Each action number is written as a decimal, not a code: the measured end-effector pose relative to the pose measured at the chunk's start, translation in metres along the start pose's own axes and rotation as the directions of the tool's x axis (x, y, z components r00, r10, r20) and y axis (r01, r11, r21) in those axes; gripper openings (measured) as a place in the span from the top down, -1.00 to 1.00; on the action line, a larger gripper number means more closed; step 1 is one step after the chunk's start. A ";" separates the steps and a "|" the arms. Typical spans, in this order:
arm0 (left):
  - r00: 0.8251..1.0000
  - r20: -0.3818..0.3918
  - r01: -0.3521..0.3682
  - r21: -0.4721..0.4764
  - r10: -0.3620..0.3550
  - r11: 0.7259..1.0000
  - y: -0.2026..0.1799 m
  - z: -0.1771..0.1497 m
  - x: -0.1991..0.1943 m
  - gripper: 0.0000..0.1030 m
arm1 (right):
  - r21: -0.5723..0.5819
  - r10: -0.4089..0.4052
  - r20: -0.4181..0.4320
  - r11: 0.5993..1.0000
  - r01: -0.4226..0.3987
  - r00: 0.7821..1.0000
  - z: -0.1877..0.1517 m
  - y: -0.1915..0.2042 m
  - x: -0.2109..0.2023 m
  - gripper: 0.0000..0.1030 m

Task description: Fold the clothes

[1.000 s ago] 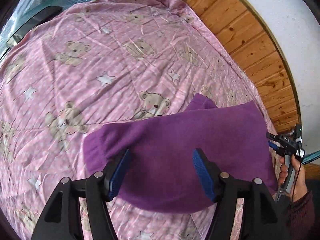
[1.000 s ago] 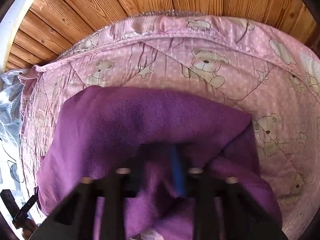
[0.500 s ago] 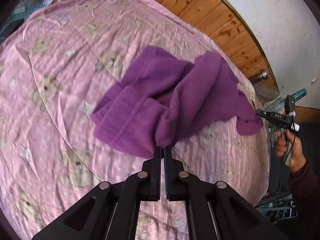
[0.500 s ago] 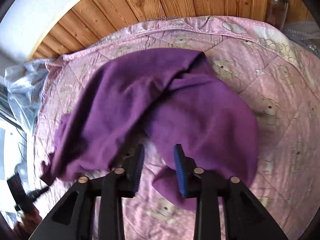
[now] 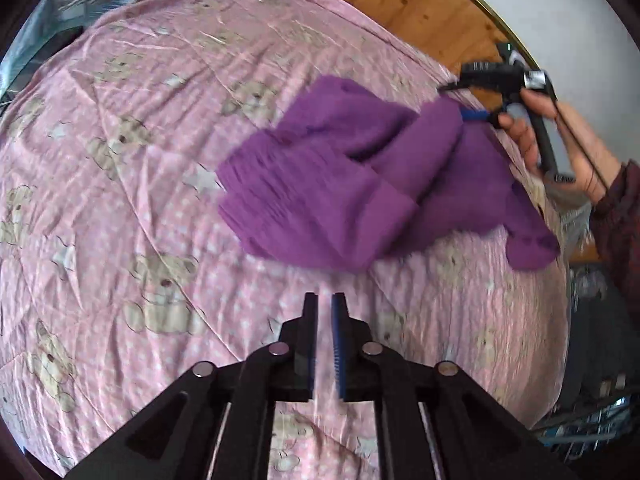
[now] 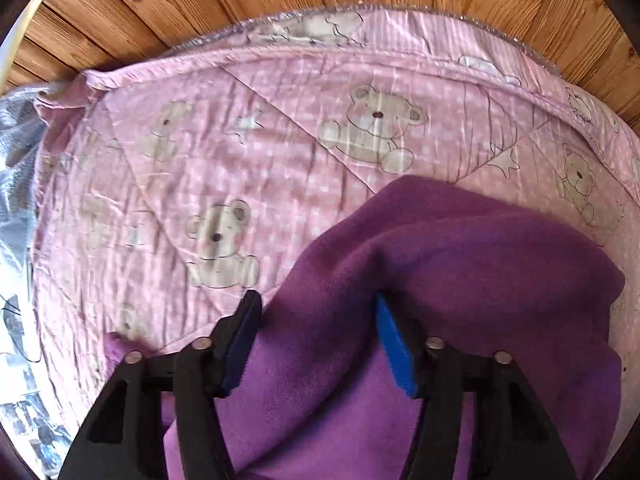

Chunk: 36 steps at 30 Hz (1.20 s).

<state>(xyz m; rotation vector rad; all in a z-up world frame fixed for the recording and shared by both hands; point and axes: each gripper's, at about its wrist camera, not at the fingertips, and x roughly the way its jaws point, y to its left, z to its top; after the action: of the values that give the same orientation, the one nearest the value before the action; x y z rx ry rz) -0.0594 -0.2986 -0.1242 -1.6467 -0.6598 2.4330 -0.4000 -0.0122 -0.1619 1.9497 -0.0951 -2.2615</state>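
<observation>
Half a second earlier a fold of the purple fleece garment (image 5: 360,184) was pinched between the closed fingers of the left gripper (image 5: 325,304); now that fold has been let go, and the gripper is seen drawn back over bare quilt, clear of the cloth, its jaws parted by only a narrow slit with nothing between them. The right gripper (image 6: 318,312), which was held above the garment with a small gap, has been brought down onto it and opened wide; the fleece is seen bulging up between its two fingers, with the blue pad (image 6: 394,344) pressed against the cloth, but no closed grasp is shown. The garment has been left in a loose, rumpled heap on the pink teddy-bear quilt (image 5: 120,160), toward the side where the right gripper is held, with overlapping layers, a banded cuff or hem turned toward the left gripper, and one sleeve end trailing off near the quilt's edge. Much of it is blurred by motion in the left wrist view. In that view the person's hand (image 5: 560,140), in a dark red sleeve, is seen wrapped around the right gripper's handle. Wooden planks (image 6: 200,8) are visible beyond the quilt, and crinkled silvery plastic sheeting (image 6: 16,160) beside it.
</observation>
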 end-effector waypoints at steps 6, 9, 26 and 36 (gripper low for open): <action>0.995 0.072 0.067 -0.002 -0.067 0.998 -0.012 0.047 0.020 -0.13 | 0.059 0.087 0.246 0.993 -0.105 0.965 -0.096 -0.058 -0.123 0.79; 0.996 0.033 0.077 0.024 -0.078 0.997 -0.016 0.048 0.029 -0.13 | 0.120 0.037 0.196 0.991 -0.061 0.980 -0.187 -0.096 -0.134 0.79; 1.000 0.029 0.008 0.077 -0.010 0.997 -0.031 0.042 0.003 -0.13 | -0.014 -0.191 0.285 0.979 0.203 0.939 -0.264 -0.119 -0.173 -0.17; 0.983 -0.166 -0.039 0.248 0.082 0.968 -0.096 0.095 0.101 -0.24 | -0.139 -0.194 0.108 0.968 0.208 0.975 -0.196 -0.140 -0.095 0.86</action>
<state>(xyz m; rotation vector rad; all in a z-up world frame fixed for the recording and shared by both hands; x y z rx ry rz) -0.1982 -0.2049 -0.1406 -1.7726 -0.2752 2.2645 -0.2034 0.1512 -0.1195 1.8510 0.2665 -2.4063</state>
